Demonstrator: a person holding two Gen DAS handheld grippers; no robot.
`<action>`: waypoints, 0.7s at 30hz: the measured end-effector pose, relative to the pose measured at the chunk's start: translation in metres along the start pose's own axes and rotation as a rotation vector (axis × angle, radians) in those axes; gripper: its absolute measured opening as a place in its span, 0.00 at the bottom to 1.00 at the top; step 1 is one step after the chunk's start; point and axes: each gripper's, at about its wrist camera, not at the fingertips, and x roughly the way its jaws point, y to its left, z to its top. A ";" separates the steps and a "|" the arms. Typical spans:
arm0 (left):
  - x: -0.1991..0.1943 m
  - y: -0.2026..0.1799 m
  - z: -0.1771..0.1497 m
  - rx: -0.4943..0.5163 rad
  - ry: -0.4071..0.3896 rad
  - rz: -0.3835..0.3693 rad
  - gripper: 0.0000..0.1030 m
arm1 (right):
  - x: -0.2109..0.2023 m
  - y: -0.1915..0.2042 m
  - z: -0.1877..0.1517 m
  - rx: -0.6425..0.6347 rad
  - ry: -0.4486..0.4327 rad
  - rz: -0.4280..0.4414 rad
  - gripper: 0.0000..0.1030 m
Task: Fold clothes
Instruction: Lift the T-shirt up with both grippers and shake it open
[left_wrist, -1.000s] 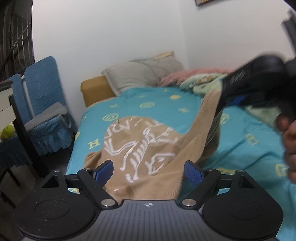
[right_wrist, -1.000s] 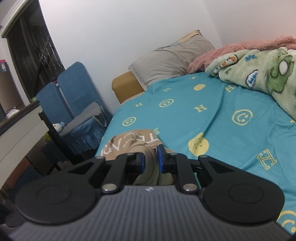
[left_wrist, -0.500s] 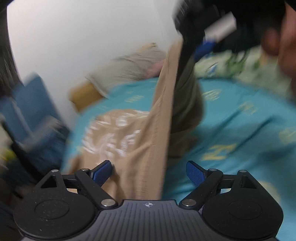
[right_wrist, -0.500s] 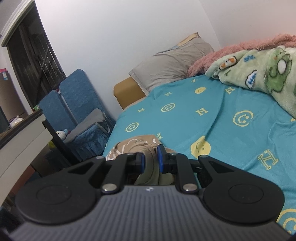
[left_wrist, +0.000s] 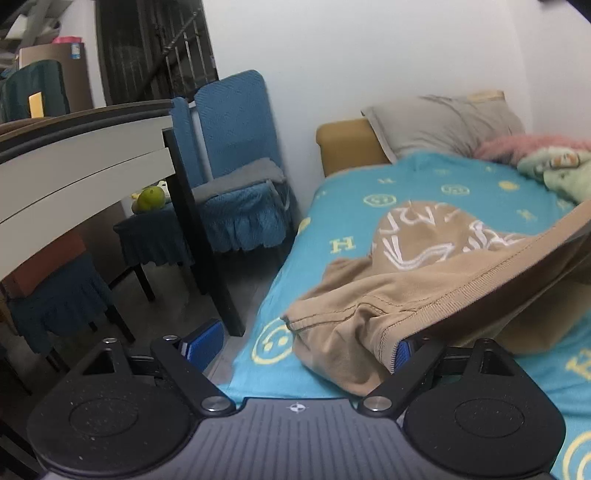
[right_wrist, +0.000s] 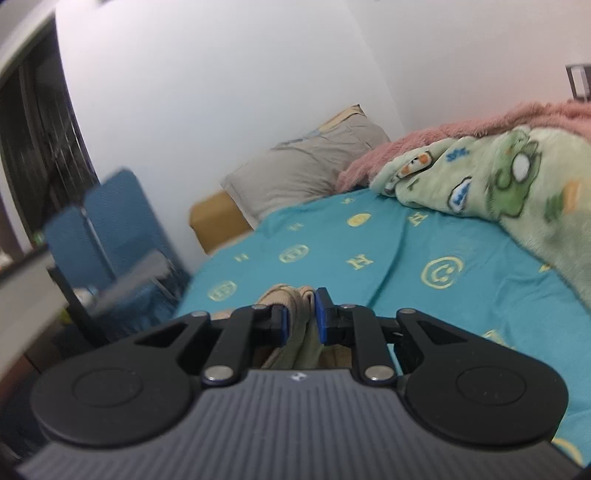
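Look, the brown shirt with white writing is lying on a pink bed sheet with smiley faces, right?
Not quite. The brown shirt with white writing does lie on a sheet with smiley faces, but the bed sheet is turquoise blue, not pink. The left wrist view shows this clearly. The pink thing is a fluffy blanket further up the bed.

Both wrist views low and close over the bed (left_wrist: 424, 192), facing the pillow (right_wrist: 306, 173) near 12 o'clock, sharing sheet and chairs (left_wrist: 236, 162).

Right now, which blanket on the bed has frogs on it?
The fluffy pale green blanket has the green cartoon frogs. The shaggy pink blanket behind it, closer to the wall, is plain with no pictures.
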 end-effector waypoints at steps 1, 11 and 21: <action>-0.005 0.001 0.002 -0.012 -0.026 0.012 0.87 | 0.003 0.002 -0.003 -0.043 0.011 -0.036 0.24; -0.043 0.054 0.027 -0.314 -0.210 -0.025 0.91 | 0.033 -0.015 -0.033 -0.126 0.247 -0.176 0.76; -0.164 0.094 0.058 -0.533 -0.470 -0.016 0.88 | -0.103 0.023 0.075 -0.038 -0.228 0.002 0.84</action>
